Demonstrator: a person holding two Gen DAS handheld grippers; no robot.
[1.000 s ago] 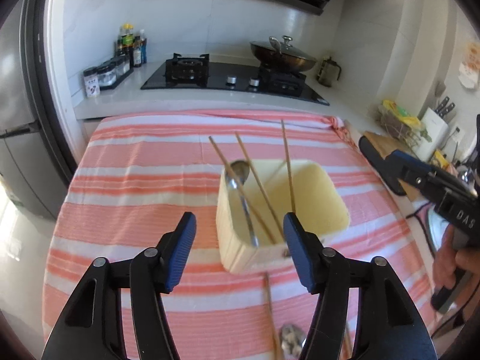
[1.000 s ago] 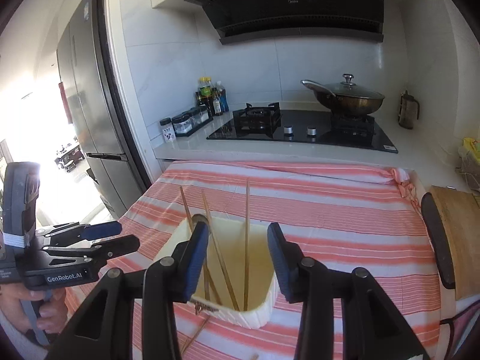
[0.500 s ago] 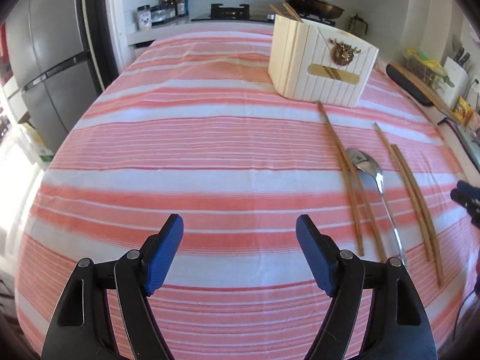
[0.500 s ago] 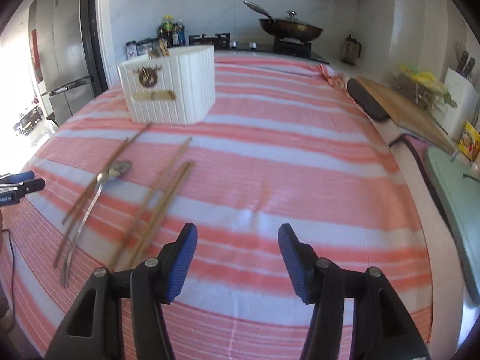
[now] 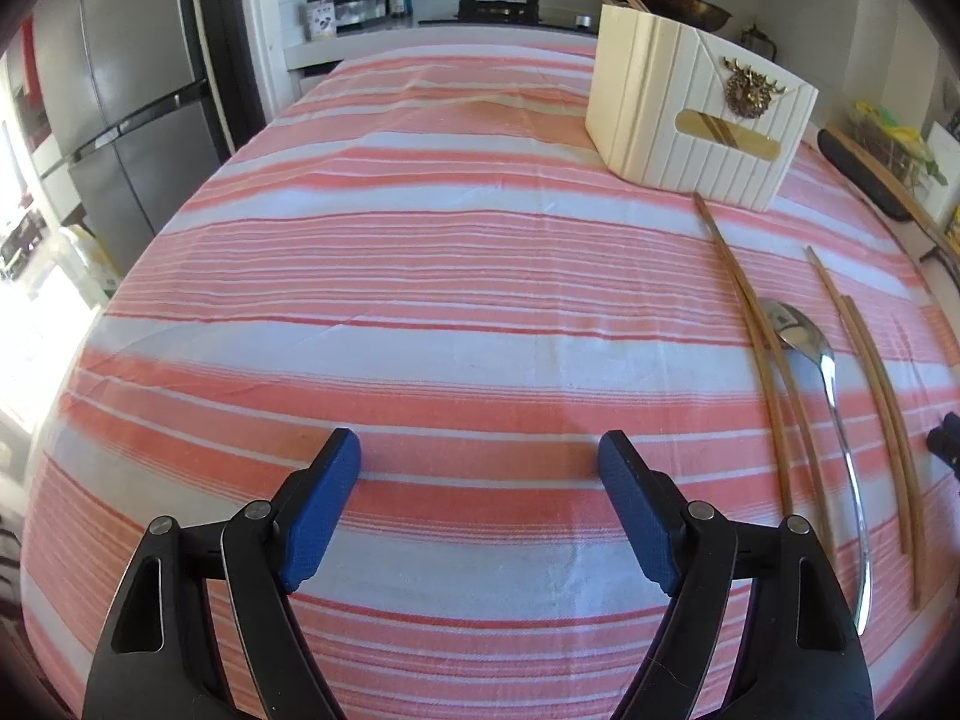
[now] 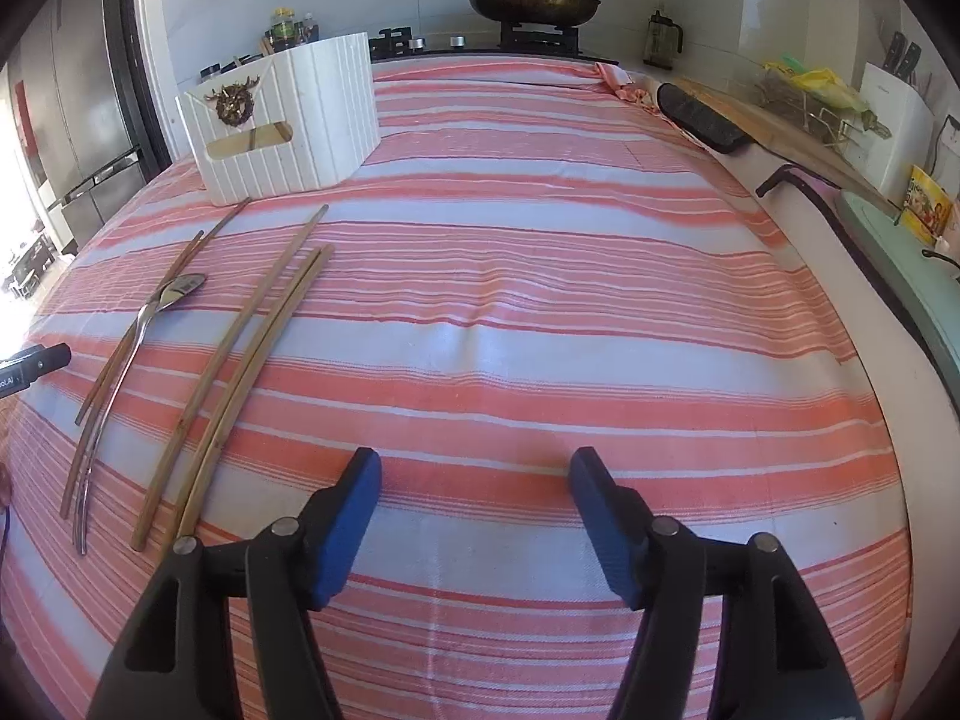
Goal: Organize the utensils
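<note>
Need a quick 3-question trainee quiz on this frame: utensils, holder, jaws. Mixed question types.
1. True or false: the spoon lies on the striped cloth, outside the white holder.
2. How many loose chopsticks lie on the cloth? A) two B) four C) six
3. Fill in: the jaws of the left gripper and the right gripper are both ____ and hold nothing.

Key: 1 true. 2 B: one pair beside the spoon, another pair next to it. 3 open.
</note>
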